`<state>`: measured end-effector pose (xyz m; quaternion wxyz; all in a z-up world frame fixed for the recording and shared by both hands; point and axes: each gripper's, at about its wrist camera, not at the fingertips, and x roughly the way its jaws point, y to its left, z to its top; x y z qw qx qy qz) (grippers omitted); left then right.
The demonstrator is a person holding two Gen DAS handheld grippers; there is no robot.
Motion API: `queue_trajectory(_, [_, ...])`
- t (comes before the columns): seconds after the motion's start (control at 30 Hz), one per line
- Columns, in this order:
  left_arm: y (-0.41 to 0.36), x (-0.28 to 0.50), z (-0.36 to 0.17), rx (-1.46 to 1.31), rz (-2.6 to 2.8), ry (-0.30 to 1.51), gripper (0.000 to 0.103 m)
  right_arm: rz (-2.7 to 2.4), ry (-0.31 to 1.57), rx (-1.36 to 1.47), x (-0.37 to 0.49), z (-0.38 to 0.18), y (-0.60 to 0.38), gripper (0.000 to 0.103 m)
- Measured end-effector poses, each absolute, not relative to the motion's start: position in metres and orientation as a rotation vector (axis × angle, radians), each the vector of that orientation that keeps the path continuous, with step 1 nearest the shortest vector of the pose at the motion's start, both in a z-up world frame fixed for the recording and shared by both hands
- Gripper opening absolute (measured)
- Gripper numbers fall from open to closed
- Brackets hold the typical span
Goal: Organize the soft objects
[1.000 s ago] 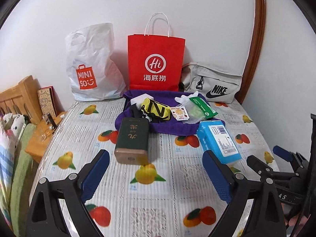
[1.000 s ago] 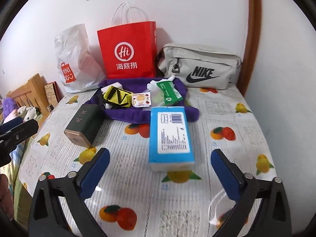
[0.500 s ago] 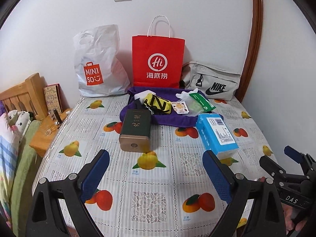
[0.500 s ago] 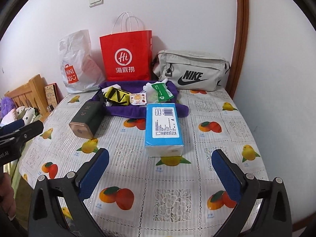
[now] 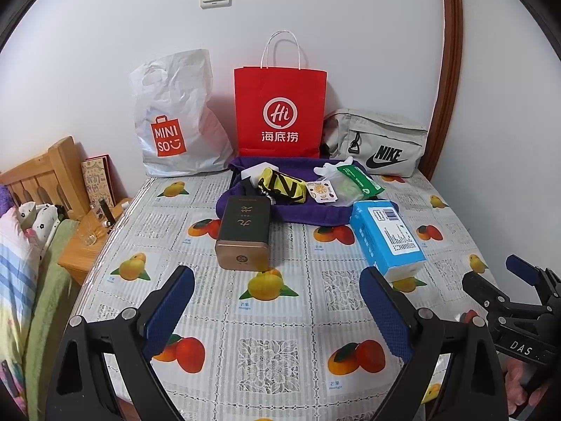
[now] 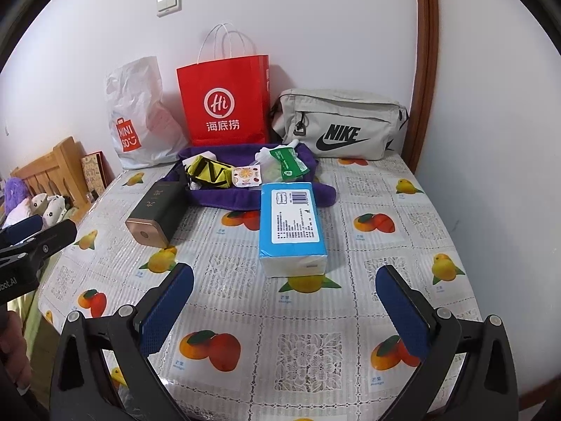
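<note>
tissue pack (image 6: 292,226) | blue wrapper, white end | flat on table (image 6: 385,245)

We see both views evenly and softly lit, neither dim nor harsh. The red bag (image 5: 280,112) throws a faint shadow on the wall (image 5: 368,35) to its right; the tissue pack (image 6: 292,226) casts a soft one to its right. The plastic table cover (image 6: 368,379) shows mild sheen near the front edge. Fisheye bending curves the door frame (image 6: 426,70), corners go black, and focus stays sharp throughout.
</note>
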<state>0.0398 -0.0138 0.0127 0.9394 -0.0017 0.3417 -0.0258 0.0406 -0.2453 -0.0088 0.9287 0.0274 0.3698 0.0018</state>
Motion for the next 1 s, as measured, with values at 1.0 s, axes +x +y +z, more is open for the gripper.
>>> queue_trajectory(1.0, [-0.0132, 0.0395, 0.0104, -0.006, -0.059, 0.701, 0.096, 0.003, 0.758, 0.056, 0.0397, -0.0087, -0.2474, 0.102])
